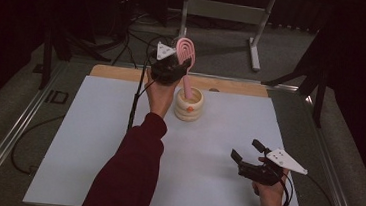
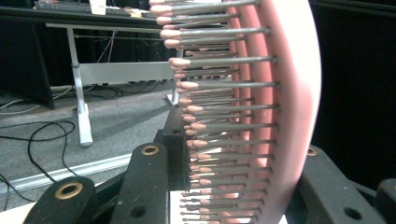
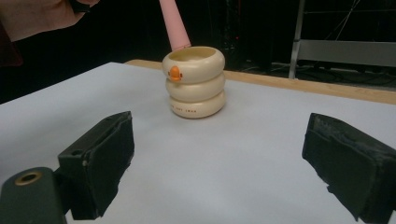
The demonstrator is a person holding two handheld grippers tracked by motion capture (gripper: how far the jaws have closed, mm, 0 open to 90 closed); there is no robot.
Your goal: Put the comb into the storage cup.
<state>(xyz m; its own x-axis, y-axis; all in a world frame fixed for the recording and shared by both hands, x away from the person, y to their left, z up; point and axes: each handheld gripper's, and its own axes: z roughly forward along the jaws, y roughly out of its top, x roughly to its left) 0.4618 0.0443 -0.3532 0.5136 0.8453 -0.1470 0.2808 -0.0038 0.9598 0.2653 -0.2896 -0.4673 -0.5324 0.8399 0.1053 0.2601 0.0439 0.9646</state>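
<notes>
The left gripper point(image 1: 174, 64), at twelve o'clock on the worktop point(image 1: 87, 140), has its fingers clamped on the head of a pink hairbrush point(image 1: 186, 53). The brush handle slants down into a cream ringed cup point(image 1: 189, 105); whether it touches the bottom is hidden. At five o'clock, the right gripper point(image 1: 247, 151) rests with fingers wide apart, holding nothing.

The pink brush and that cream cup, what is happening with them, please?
A person's left gripper is shut on a pink hairbrush, head up, with the handle end at or just inside the mouth of a cream duck-faced cup on the white table. The right gripper rests open, apart from them.
</notes>
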